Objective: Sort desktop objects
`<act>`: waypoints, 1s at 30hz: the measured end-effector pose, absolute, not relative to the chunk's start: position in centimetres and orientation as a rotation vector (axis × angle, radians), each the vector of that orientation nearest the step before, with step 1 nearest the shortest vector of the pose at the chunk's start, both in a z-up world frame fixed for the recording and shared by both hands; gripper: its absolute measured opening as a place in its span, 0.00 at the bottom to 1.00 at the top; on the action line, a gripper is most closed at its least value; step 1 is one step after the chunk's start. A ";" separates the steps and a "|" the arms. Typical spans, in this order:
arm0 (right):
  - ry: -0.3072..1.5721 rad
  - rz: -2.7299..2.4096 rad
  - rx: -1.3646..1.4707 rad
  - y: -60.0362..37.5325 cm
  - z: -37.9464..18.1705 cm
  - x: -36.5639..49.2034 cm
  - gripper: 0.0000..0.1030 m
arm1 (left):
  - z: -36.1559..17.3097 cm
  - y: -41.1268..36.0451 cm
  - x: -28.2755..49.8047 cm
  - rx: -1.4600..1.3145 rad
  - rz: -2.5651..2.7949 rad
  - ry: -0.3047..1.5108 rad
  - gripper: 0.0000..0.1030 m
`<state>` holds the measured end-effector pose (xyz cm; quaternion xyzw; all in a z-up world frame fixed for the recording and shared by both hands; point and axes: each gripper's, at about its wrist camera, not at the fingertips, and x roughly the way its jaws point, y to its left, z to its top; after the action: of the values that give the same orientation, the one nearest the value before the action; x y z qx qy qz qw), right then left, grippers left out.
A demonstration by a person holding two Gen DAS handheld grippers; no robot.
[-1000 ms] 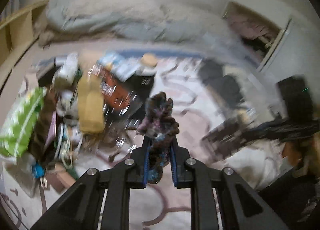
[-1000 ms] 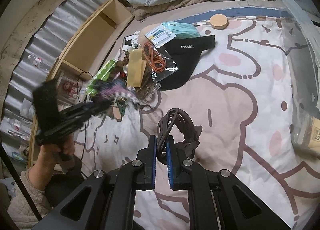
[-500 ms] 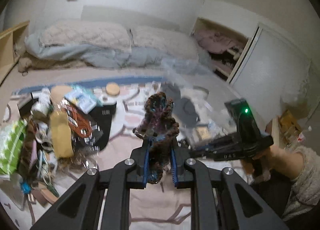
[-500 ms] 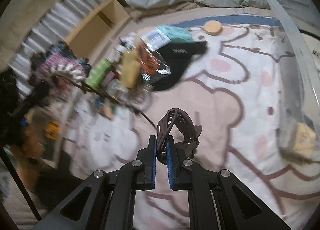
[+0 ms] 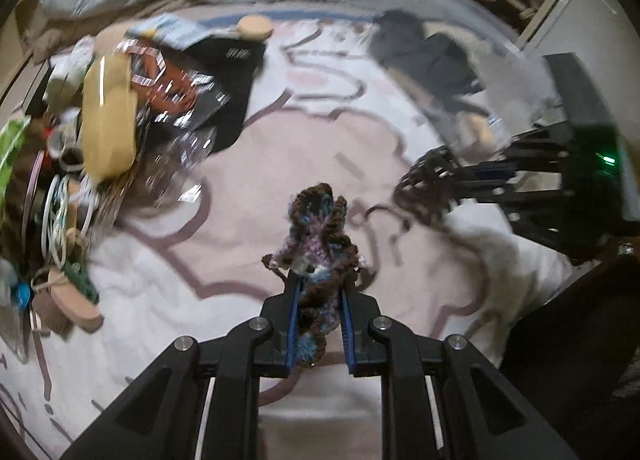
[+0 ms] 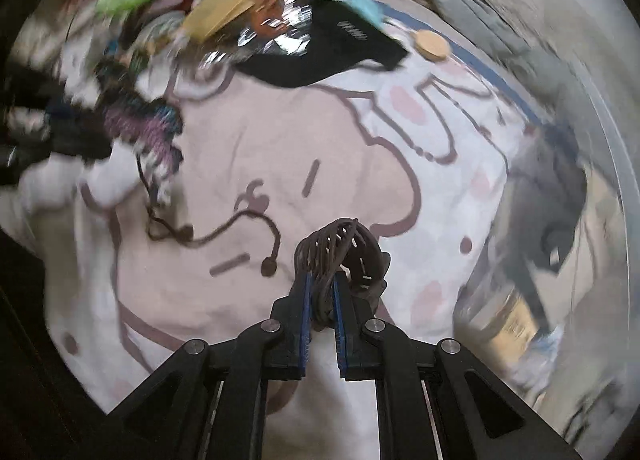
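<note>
My left gripper [image 5: 316, 292] clamps a crocheted yarn piece [image 5: 318, 228] sticking out toward twelve o'clock; my right gripper [image 6: 320, 288] pinches a coiled brown cable [image 6: 340, 248] likewise.

Dim indoor light, heavy motion blur, fisheye bending with dark corners.

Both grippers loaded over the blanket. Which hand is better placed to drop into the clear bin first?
Right, probably. The right gripper, shut on the coiled brown cord, has the clear bin along its right edge. The left gripper holds the crocheted piece farther from it, beyond the other gripper.
</note>
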<state>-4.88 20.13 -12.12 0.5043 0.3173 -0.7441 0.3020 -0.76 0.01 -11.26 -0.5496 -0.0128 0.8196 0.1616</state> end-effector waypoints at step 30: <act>0.462 -1.894 1.303 19.9 -11.6 -4.7 1.00 | -16.5 -1.3 -0.4 -1.832 2.319 0.330 0.79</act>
<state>-4.66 19.90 -11.65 0.5122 0.1817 -0.7446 0.3876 -0.35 -1.29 -16.48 -0.6139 0.1107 0.7771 0.0836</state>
